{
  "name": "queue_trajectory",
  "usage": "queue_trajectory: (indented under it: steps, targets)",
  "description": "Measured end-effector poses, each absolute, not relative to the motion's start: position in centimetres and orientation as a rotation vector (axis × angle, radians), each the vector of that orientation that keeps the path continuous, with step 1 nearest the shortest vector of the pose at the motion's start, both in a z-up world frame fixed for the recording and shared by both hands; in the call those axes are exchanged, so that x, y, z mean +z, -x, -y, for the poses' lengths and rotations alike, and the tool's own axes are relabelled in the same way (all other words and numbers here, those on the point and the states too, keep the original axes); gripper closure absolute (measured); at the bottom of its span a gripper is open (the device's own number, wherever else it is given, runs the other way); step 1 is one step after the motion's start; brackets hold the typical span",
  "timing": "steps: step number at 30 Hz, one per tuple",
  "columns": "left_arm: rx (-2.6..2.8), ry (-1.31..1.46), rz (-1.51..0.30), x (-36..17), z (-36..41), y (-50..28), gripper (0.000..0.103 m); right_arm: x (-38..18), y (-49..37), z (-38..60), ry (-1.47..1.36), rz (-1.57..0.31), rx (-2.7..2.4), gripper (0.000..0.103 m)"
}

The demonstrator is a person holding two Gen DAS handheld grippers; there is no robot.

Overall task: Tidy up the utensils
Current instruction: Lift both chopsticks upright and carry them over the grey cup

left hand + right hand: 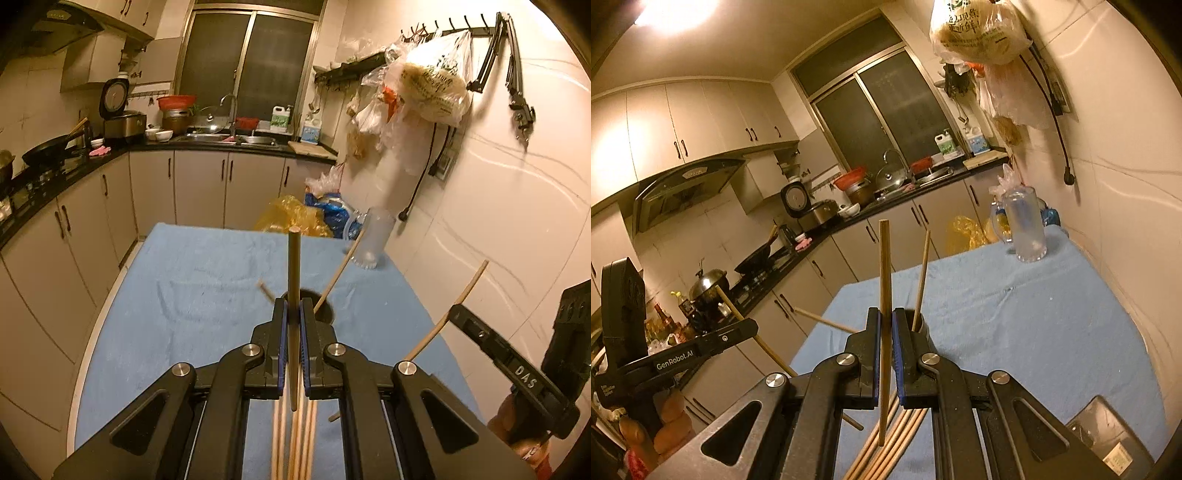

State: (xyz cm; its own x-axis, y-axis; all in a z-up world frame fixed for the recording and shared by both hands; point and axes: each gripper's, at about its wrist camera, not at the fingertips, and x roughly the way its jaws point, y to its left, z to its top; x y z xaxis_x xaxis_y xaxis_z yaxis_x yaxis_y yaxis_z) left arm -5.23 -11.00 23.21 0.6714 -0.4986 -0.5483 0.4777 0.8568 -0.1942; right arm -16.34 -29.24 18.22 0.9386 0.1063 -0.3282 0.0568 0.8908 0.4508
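while both jaws stand clamped, left gripper (293, 314) pinching chopstick (294, 273), right gripper (885, 321) pinching another chopstick (884, 266)

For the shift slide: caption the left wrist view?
Left gripper shut on one chopstick above a dark holder on the blue cloth.

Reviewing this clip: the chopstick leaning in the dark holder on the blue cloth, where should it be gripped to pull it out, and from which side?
Take the leaning chopstick on its bare upper shaft, well above the rim of the dark holder, whose wall hides the lower end. Coming from above and pinching across the thin shaft looks best, then lifting along its lean.
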Motion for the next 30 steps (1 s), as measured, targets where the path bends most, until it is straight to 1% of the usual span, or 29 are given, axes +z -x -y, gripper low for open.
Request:
queue_trajectory:
  steps: [7, 13, 20, 30]
  targets:
    - [-0.565, 0.04, -0.58, 26.6, 12.8, 3.5, 0.097, 20.6, 14.7, 30.6, -0.47, -0.324, 0.016, 0.096]
    - [-0.55, 0.04, -0.573, 27.6, 14.3, 1.0, 0.097, 22.4, 12.4, 31.7, -0.473, -0.294, -0.01, 0.096]
    - [-0.55, 0.062, -0.588, 27.2, 15.6, -1.7, 0.097, 23.4, 9.5, 32.2, -0.45, -0.265, -0.056, 0.096]
    - [-0.55, 0.063, -0.619, 25.4, 16.4, -4.0, 0.097, 21.1, 5.2, 32.5, -0.45, -0.326, -0.069, 0.096]
